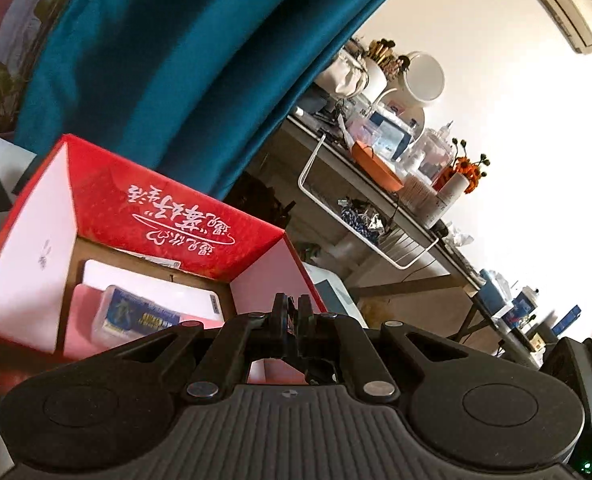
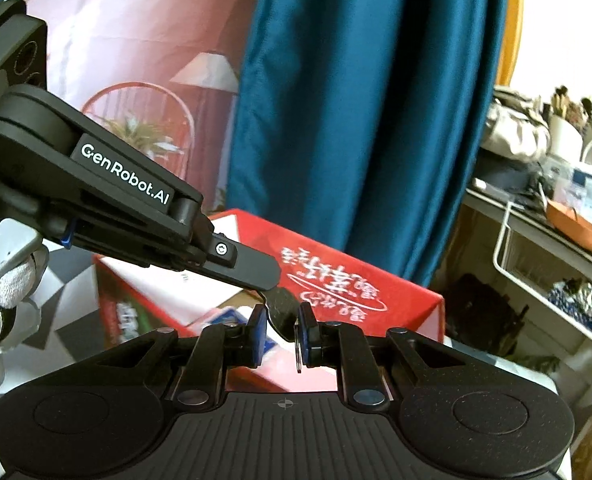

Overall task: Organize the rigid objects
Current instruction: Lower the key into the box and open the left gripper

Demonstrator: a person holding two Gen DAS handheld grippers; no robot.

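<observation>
The red box (image 1: pixel 147 216) stands open, with its flaps up. Inside it lie a white case (image 1: pixel 151 292) and a small clear pack with a blue label (image 1: pixel 135 314).

The left gripper (image 1: pixel 291 312) is closed tight, and a bit of red shows between its tips, just over the near edge of the box. It may be pinching a flap, but that is hard to tell. The right gripper (image 2: pixel 280 326) is above the near side of the box. Its blue pads (image 2: pixel 259 330) are pressed on a thin dark round piece (image 2: pixel 281 308) that I cannot name. The left gripper's tip touches the top of that piece.

I think the dark piece goes in the box next. To do it well, keep both hands steady and bring the piece low over the box. Let go only when it sits on the things inside.

The left gripper's arm says "GenRobot.AI" (image 2: pixel 125 174). The far flap has white Chinese writing (image 1: pixel 183 216), upside down, too curly to read.
</observation>
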